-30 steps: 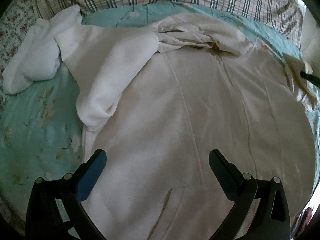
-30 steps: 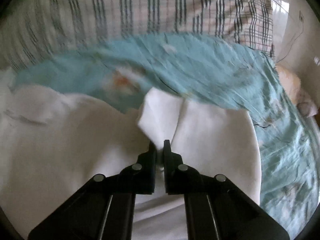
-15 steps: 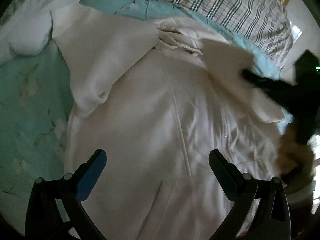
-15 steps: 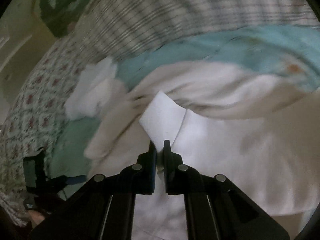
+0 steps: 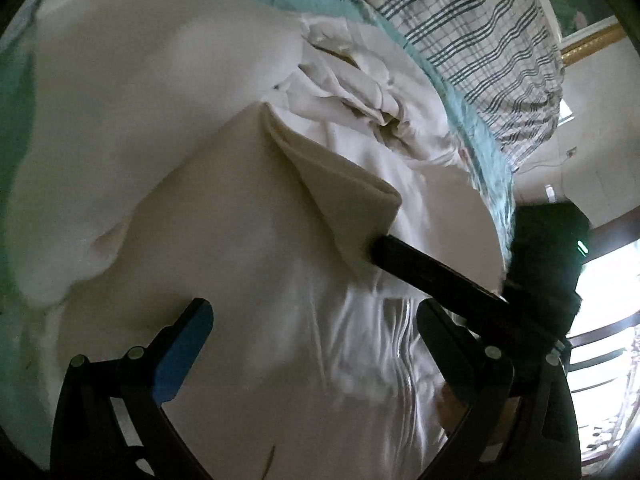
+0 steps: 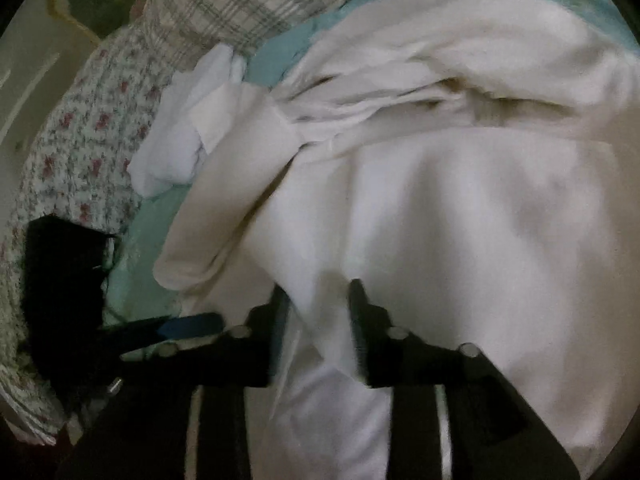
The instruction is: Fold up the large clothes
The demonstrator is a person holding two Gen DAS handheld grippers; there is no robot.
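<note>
A large cream hoodie (image 5: pixel 248 248) lies spread on a teal bedsheet (image 5: pixel 12 120), its hood (image 5: pixel 360 80) bunched at the far end. The right sleeve (image 5: pixel 344 196) is folded across the chest. My left gripper (image 5: pixel 312 320) is open above the hoodie's lower front. My right gripper (image 6: pixel 316 292) has its jaws parted, with a fold of cream cloth (image 6: pixel 320 280) lying between them; it also shows in the left wrist view (image 5: pixel 380 246) at the sleeve cuff. The left sleeve (image 6: pixel 224 200) lies folded over the body.
A plaid pillow (image 5: pixel 472 36) lies beyond the hood. A white garment (image 6: pixel 180 140) sits on the sheet at the left. A floral quilt (image 6: pixel 72 152) borders the left side. The left gripper's body (image 6: pixel 68 288) shows in the right wrist view.
My right gripper has carried the sleeve across the hoodie's chest and its jaws have parted from shut. The left gripper moved closer over the hoodie and stayed open.
</note>
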